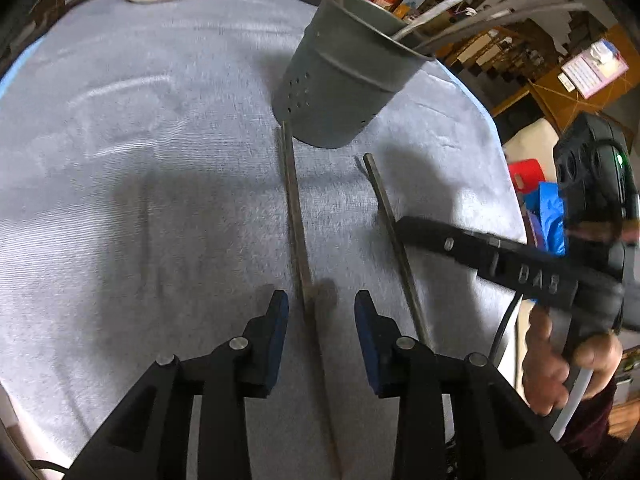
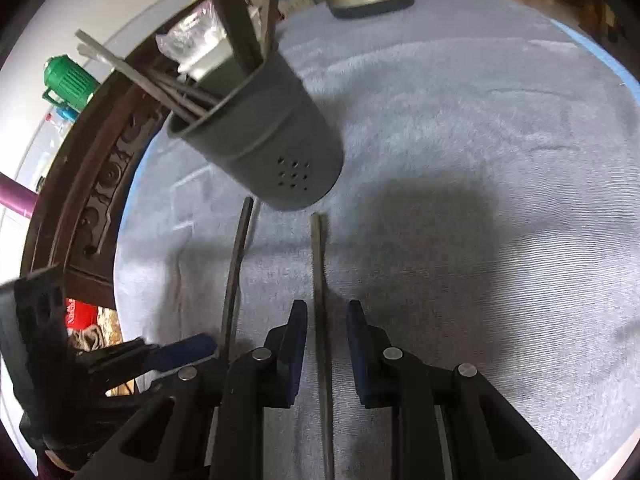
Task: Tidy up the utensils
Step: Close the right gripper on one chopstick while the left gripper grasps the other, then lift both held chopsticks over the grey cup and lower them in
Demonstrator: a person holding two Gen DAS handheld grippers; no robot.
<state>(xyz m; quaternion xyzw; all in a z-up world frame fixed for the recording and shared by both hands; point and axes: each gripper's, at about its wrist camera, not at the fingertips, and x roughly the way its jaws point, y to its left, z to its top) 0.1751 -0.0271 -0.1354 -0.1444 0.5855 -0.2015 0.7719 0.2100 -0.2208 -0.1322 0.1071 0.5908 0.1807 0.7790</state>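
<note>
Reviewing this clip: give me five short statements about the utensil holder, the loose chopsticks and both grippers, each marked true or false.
1. The grey utensil holder already has utensils in it. True.
2. Two chopsticks lie on the cloth in front of the holder. True: one by the left gripper, another by the right gripper.
3. The left gripper is clamped on a chopstick. False: its pads stand apart, the chopstick lying between them untouched.
4. The holder lies tipped over on its side. False: it stands on its base.
5. The right gripper is shut with nothing between its pads. False: it is open, straddling a chopstick.
</note>
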